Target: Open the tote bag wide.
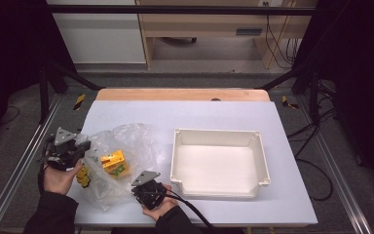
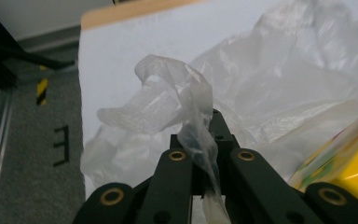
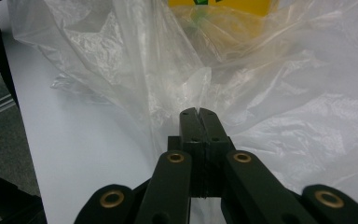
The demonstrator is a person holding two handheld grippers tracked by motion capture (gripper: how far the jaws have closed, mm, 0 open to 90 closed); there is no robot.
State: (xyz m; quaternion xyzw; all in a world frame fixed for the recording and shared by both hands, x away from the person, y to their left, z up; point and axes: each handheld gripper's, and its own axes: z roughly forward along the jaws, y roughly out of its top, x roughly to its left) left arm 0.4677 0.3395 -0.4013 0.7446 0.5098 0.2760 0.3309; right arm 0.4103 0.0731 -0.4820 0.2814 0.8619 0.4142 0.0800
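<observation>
- Left gripper: jaws clamped tight on a twisted strip of the crinkled clear plastic bag, at the bag's left edge.
- Right gripper: jaws pressed shut on a fold of film at the bag's near edge.
- Inside the bag sits a yellow cardboard box; more yellow pieces lie just beside the bag's left side.
- The bag rests on the white tabletop, left of the empty white plastic bin.
- To open it cleanly, I'd pull the two grips apart gently, keeping the film taut without tearing and the box from tipping out.
</observation>
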